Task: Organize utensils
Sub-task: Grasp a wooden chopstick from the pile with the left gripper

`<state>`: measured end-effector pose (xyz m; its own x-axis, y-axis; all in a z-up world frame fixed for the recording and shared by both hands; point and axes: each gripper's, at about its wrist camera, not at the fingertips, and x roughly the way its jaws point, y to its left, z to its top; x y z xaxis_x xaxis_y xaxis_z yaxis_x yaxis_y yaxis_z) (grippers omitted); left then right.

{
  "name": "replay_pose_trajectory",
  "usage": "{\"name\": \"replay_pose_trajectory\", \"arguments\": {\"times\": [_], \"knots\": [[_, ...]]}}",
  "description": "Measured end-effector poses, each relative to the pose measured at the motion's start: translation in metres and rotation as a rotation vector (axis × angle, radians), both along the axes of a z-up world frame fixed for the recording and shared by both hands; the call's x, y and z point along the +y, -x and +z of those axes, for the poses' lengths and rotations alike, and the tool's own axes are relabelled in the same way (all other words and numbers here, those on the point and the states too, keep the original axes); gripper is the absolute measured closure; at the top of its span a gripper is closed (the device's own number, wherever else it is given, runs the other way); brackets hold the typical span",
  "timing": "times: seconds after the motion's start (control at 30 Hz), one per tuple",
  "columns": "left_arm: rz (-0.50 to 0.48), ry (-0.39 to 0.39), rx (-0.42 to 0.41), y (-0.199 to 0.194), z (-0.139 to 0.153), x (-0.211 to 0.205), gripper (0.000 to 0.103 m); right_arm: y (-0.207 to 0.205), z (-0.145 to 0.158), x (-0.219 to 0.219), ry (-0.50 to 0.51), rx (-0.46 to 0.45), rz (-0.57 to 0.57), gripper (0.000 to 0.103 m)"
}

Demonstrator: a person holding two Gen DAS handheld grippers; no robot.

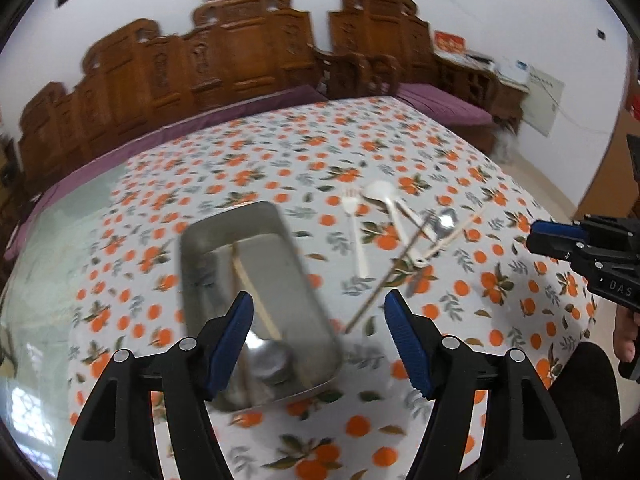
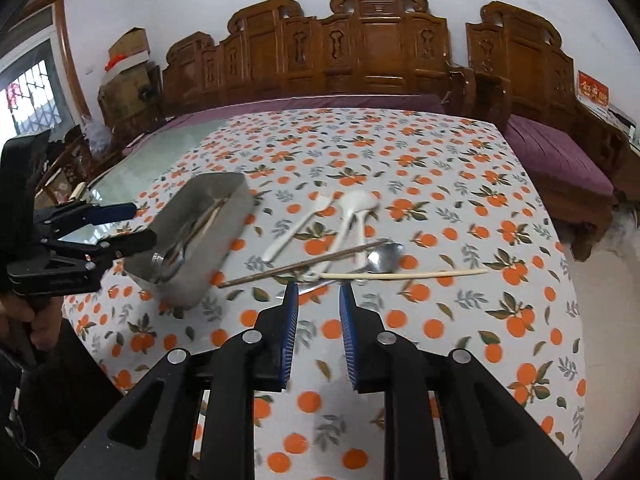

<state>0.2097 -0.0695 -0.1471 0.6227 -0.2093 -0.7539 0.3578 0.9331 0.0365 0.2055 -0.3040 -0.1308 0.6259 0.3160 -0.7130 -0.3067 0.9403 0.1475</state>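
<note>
A metal tray [image 1: 296, 268] lies on the orange-print cloth and holds a pale chopstick [image 1: 256, 296] and a metal spoon [image 1: 268, 356]. My left gripper [image 1: 320, 314] hangs open over the tray's near right corner, with nothing between its fingers. To the right lie a white fork [image 1: 356, 240], a white spoon [image 1: 382, 194], a metal spoon [image 1: 444, 220], a brown chopstick [image 1: 380, 292] and a pale chopstick [image 1: 460, 228]. My right gripper [image 2: 319, 292] stands slightly open and empty, just short of the brown chopstick [image 2: 300, 266], the metal spoon [image 2: 384, 260] and the pale chopstick [image 2: 404, 275].
The cloth covers a glass-topped table [image 2: 132, 160] whose bare glass shows at the left. A carved wooden bench [image 2: 360, 60] with purple cushions runs behind the table and along its right side. A person's hand [image 2: 24, 312] holds the left gripper [image 2: 142, 224] beside the tray [image 2: 224, 236].
</note>
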Motion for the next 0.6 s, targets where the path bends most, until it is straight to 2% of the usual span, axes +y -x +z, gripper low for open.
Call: {"name": "replay_pose_trajectory", "arguments": {"times": [0.13, 0.3, 0.6], "knots": [[-0.055, -0.009, 0.074, -0.016, -0.021, -0.029, 0.057, -0.005, 0.001, -0.013, -0.033, 0.003, -0.024, 0.08], [-0.078, -0.023, 0.145, -0.035, -0.044, -0.051, 0.059, -0.007, 0.001, -0.022, -0.049, 0.002, -0.033, 0.08], [-0.098, -0.149, 0.237, -0.065, -0.08, -0.077, 0.063, -0.009, -0.003, -0.032, -0.052, 0.014, -0.054, 0.08]]}}
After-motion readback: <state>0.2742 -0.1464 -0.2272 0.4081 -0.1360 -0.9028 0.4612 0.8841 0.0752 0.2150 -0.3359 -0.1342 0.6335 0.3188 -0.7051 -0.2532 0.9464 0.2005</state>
